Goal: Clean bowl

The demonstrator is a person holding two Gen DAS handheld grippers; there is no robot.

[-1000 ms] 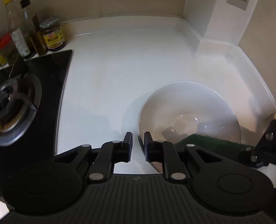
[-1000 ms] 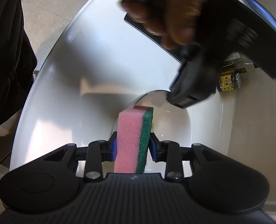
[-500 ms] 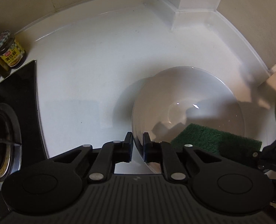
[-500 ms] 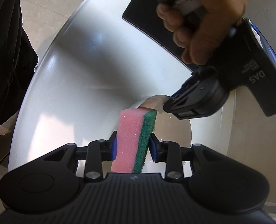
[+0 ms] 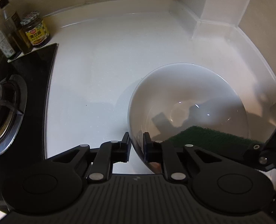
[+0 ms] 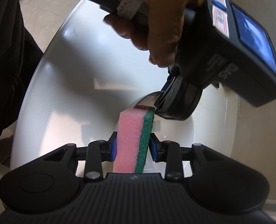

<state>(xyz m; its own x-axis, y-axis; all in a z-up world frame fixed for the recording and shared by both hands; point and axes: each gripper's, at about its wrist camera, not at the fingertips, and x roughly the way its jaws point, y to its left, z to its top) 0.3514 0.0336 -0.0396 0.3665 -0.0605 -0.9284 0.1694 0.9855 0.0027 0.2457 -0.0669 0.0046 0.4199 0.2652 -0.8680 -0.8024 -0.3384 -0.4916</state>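
on the white counter, the left gripper has its jaws nearly closed, pinching the near rim of the 1 white bowl, which sits just ahead and to its right; the right gripper clamps 1 pink-and-green sponge, long axis pointing forward over the bowl's near wall, green face toward the bowl, so the right is nearer for scrubbing; left of the bowl, 1 stove burner

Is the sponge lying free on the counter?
No, the right tongs grip the sponge by its pink and green faces.
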